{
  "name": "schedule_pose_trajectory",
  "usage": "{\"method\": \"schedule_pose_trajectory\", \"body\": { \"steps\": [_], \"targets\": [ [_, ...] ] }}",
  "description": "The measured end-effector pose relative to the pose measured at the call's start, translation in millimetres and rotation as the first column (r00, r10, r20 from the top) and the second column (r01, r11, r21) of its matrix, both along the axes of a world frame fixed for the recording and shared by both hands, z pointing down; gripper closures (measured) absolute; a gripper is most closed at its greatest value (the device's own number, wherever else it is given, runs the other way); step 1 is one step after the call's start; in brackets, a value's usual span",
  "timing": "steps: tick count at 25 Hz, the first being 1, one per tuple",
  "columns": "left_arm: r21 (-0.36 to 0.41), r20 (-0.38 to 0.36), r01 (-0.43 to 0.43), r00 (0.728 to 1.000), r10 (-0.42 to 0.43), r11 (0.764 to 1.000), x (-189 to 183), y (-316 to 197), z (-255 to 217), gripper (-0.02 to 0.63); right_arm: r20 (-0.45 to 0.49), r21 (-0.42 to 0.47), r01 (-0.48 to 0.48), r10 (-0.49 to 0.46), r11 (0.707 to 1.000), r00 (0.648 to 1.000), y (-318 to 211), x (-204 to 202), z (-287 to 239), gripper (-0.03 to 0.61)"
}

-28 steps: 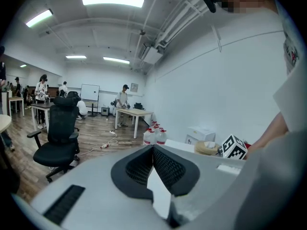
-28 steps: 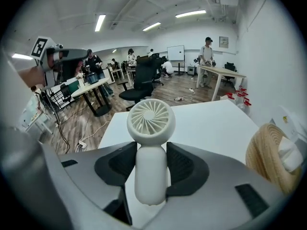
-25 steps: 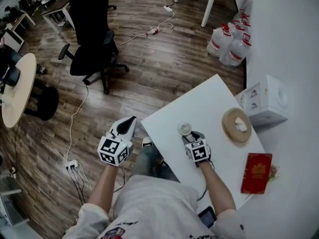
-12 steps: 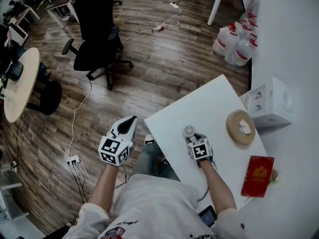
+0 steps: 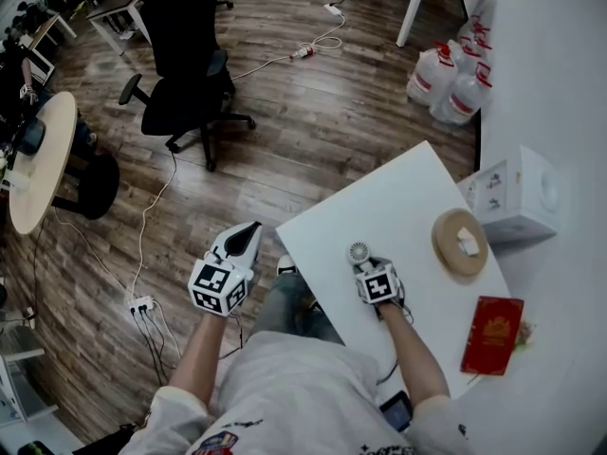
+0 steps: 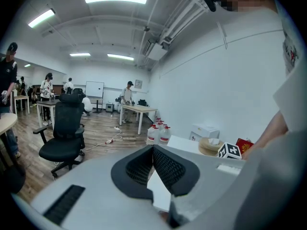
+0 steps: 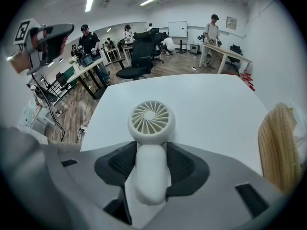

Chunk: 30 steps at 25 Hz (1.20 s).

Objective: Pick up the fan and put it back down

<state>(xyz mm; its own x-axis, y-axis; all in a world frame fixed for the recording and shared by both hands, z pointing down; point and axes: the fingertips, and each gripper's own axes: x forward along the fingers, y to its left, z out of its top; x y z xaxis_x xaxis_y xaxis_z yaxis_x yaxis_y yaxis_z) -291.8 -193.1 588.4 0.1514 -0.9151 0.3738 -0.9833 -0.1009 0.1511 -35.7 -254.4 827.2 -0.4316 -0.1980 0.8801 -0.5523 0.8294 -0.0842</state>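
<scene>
Head view: the right gripper [image 5: 377, 284] clasps the small white fan [image 5: 358, 252] over the white table [image 5: 408, 197]; whether the fan touches the top is unclear. The left gripper [image 5: 224, 275] hangs beside the table, above the wood floor. A red packet [image 5: 490, 333] bears a gold emblem, its print too small to read.

Left gripper view: the jaws are pressed together with nothing between them.

Right gripper view: the jaws clamp the fan's handle, with its ribbed round head just beyond them.

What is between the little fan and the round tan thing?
Nothing. In the head view, only bare white table separates the fan and the round tan thing.
</scene>
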Motion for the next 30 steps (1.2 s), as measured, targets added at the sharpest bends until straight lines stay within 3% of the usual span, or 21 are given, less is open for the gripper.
{"method": "schedule_pose_trajectory", "body": {
  "steps": [14,21,30],
  "targets": [
    [0.025,-0.01,-0.065,0.998,0.065,0.998,26,-15,-9,0.609,0.05,-0.002,-0.005,0.005,1.0,0.999,8,15,-27,0.378],
    [0.054,-0.005,-0.118,0.993,0.118,0.992,49,-28,-21,0.609,0.16,0.062,-0.076,0.065,0.995,0.985,-1,26,-68,0.435],
    [0.092,0.006,-0.197,0.98,0.197,0.976,89,-50,-40,0.609,0.215,0.19,-0.227,0.185,0.955,0.959,-23,75,-110,0.559]
  ]
}}
